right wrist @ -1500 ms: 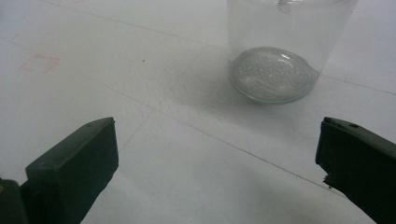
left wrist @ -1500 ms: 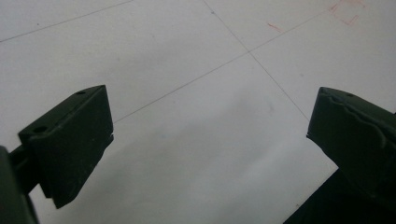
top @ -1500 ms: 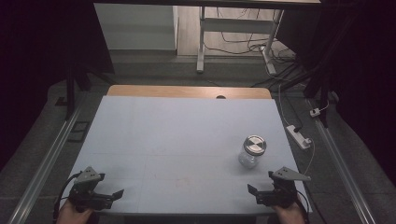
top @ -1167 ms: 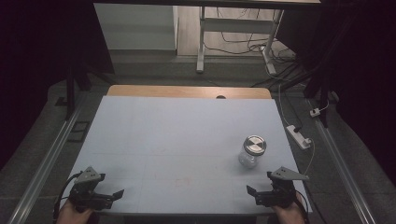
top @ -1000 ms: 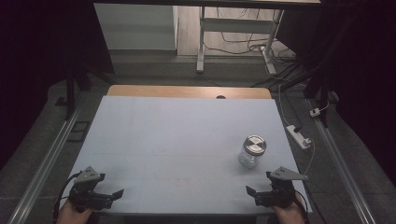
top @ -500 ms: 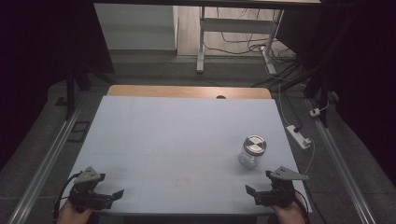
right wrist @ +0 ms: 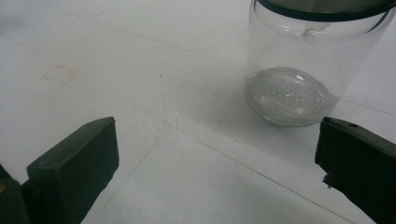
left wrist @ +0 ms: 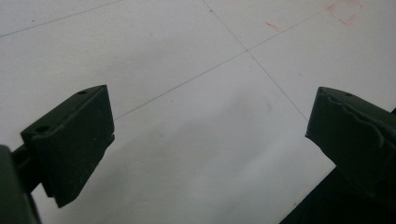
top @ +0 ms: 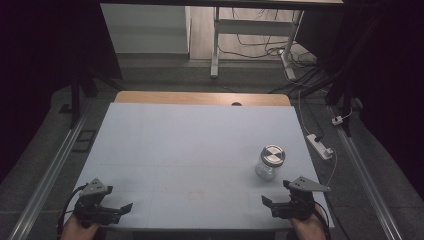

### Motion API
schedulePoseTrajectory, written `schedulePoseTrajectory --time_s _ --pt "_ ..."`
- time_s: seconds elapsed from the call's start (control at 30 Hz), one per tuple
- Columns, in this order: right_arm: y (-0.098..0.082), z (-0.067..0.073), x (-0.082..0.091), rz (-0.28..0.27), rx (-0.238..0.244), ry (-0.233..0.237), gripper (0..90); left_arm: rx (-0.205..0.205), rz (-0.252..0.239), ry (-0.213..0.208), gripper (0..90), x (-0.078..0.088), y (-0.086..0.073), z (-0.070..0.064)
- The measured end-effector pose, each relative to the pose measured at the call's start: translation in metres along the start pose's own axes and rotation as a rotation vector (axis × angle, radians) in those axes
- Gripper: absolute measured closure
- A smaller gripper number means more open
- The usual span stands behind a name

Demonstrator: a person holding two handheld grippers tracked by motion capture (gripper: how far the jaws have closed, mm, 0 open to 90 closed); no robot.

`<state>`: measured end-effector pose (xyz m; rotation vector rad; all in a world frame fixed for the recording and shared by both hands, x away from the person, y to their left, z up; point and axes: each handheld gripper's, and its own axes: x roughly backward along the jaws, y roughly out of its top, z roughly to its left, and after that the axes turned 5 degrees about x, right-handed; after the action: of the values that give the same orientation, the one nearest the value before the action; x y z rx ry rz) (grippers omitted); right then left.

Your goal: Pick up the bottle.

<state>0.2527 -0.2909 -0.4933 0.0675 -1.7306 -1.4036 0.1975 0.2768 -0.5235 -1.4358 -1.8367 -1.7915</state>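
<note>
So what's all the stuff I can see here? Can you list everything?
Jar: one, clear glass with a silver lid, right side of the table, upright, just ahead of the right gripper.
Table: one, white top with a wooden strip along the far edge.
Power strip: one, white, on the floor right of the table.
Left gripper: one, black, near left corner, jaws open.
Right gripper: one, black, near right corner, jaws open.

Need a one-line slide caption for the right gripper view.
Open right tongs face a lidded clear glass jar standing upright on the white table, nothing gripped.
</note>
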Motion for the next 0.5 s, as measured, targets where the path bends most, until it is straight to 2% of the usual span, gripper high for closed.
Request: schedulePoseTrajectory --time_s 0.33,0.5 --pt "0.0056 -0.0008 -0.0021 -0.012 0.014 -0.018 0.0 0.004 0.000 -0.006 1.8 0.0000 0.0000 0.0006" --pt "0.0085 -0.0036 -0.0066 -0.008 -0.003 -0.036 0.0 0.005 0.001 -0.009 1.8 -0.0001 0.0001 0.0010"
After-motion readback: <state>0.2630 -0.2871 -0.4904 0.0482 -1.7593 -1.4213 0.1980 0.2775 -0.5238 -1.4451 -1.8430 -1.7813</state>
